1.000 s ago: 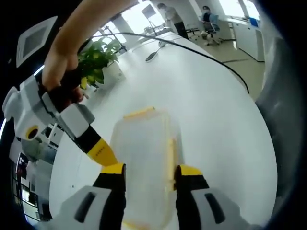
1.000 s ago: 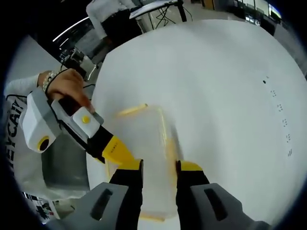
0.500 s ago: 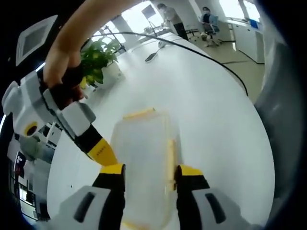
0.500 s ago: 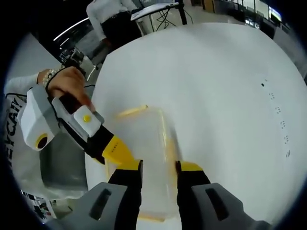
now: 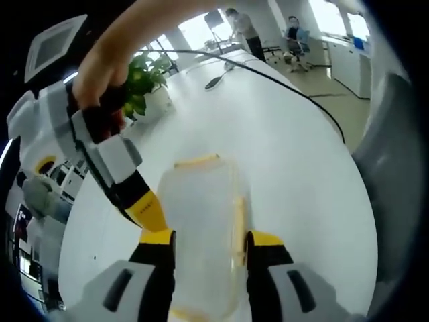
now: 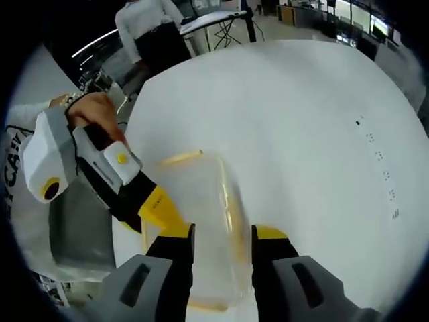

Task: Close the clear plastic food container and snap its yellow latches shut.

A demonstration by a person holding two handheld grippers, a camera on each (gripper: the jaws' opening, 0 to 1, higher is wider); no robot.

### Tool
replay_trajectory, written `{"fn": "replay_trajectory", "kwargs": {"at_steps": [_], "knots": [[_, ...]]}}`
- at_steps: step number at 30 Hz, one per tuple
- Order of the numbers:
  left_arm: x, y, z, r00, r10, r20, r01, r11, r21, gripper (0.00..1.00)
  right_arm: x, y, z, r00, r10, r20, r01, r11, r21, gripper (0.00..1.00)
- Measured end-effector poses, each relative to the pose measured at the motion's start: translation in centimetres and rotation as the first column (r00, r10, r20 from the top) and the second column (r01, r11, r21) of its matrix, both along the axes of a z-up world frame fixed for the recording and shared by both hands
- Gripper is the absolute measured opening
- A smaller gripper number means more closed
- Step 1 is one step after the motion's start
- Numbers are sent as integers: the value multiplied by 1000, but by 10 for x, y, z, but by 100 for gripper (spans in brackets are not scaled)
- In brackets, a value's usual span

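The clear plastic container [image 5: 201, 215] lies lengthwise between the jaws of my left gripper [image 5: 209, 236], which press on its two long sides. One yellow latch [image 5: 196, 160] sits at its far end, another [image 5: 238, 221] along its right side. My right gripper [image 5: 146, 209], held by a hand, touches the container's left edge. In the right gripper view the container [image 6: 201, 221] sits the same way between the jaws of my right gripper [image 6: 222, 231], with yellow latches [image 6: 181, 157] at the far end and the right side. My left gripper [image 6: 159, 206] meets its left edge.
A large round white table [image 5: 288, 141] spreads beneath, crossed by a black cable [image 5: 295, 87] towards its far edge. A green plant [image 5: 137, 80] stands past the table's left side. A person [image 6: 151, 27] stands behind the table [image 6: 301, 121]. Something grey [image 6: 80, 228] sits low at the left.
Both views have shifted a little over the table. The container has kept its place between each pair of jaws. The hand with the other gripper sits slightly higher in both views.
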State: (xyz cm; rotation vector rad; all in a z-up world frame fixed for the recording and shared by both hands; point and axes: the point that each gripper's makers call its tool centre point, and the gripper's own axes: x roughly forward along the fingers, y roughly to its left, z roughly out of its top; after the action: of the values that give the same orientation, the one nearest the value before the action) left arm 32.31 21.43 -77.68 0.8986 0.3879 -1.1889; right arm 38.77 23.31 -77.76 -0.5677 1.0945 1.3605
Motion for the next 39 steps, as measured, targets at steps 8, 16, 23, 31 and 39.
{"fn": "replay_trajectory", "kwargs": {"at_steps": [8, 16, 23, 31, 39], "knots": [[0, 6, 5, 1000, 22, -17, -22, 1000, -16, 42, 1, -8, 2, 999, 6, 54, -5, 1000, -8, 31], [7, 17, 13, 999, 52, -14, -52, 998, -23, 51, 3, -23, 5, 996, -16, 83, 16, 1000, -2, 36], [18, 30, 20, 995, 97, -38, -98, 994, -37, 62, -1, -33, 9, 994, -55, 98, 51, 998, 43, 48], [27, 44, 23, 987, 137, -78, -142, 988, -62, 71, -12, -41, 9, 991, -61, 121, 51, 995, 90, 51], [36, 61, 20, 980, 175, -93, -180, 982, -49, 74, -20, -58, 9, 984, -74, 159, 55, 992, 117, 59]]}}
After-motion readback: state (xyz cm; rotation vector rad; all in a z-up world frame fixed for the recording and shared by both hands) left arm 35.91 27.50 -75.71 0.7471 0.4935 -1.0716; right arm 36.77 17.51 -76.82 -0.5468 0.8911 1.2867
